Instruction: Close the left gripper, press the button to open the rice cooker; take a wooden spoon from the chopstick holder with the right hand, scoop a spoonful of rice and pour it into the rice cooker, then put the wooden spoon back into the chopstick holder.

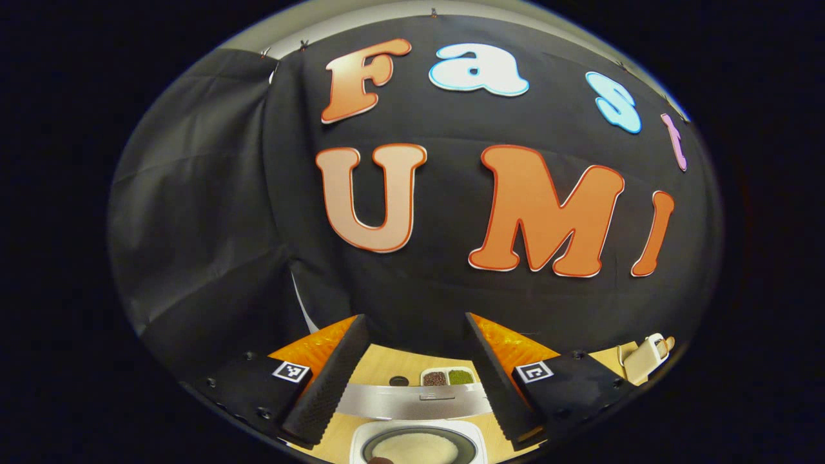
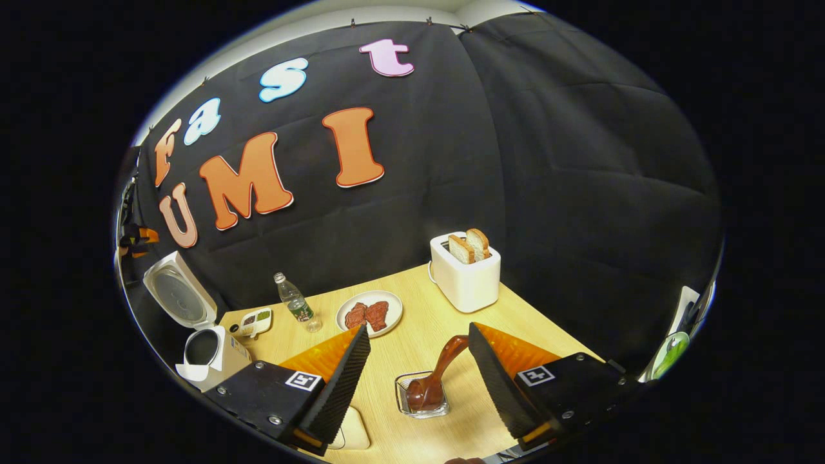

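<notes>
In the left gripper view the rice cooker (image 1: 417, 444) is cut off at the bottom edge. The wooden spoon's (image 2: 437, 377) handle end hides behind a finger (image 2: 496, 380).

black cloth walls (image 2: 580, 161), light wooden table (image 2: 399, 348), perhaps a white ceiling

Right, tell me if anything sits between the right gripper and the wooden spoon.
Nothing visible does. In the right gripper view the right gripper is open, and the wooden spoon leans in the chopstick holder just ahead, between the two fingers. The plate and toaster stand farther back on the table.
</notes>
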Available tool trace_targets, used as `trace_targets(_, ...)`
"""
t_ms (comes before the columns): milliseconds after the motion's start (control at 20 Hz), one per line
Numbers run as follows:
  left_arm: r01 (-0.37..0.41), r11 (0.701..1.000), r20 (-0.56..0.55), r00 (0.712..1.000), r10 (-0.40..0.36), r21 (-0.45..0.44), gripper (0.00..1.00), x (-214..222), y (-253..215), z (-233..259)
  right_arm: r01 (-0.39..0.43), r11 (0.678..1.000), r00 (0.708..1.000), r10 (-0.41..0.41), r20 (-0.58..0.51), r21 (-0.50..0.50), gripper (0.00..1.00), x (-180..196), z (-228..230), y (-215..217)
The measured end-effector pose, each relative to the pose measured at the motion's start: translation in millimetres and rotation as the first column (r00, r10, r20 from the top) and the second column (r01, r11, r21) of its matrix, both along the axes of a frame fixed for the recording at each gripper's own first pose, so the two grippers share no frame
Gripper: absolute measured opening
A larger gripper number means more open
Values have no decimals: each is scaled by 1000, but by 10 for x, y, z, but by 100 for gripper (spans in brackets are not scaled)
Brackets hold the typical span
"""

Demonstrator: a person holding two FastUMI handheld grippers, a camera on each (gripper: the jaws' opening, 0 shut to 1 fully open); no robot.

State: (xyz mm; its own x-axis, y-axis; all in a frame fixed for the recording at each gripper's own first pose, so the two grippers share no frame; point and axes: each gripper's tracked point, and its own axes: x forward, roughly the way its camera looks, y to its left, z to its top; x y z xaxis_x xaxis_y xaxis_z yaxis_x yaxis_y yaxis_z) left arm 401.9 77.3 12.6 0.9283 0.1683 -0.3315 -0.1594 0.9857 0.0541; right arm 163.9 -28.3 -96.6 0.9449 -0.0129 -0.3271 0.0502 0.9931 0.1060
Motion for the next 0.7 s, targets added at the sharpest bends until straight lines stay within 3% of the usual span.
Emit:
trace_targets(250,-12,1000,-80,997,10,-28,100,18,26,-399,-12,999,1000,12,16,-35,95,-7,132,74)
trace_targets(400,11,997,-86,996,-4,77,99,-83,13,-426,-22,999,999,22,31,-25,95,-33,220,127)
trace_targets(700,51,997,-94,995,-46,50,99,-509,-149,-486,-65,998,997,65,45,8,95,-82,253,273)
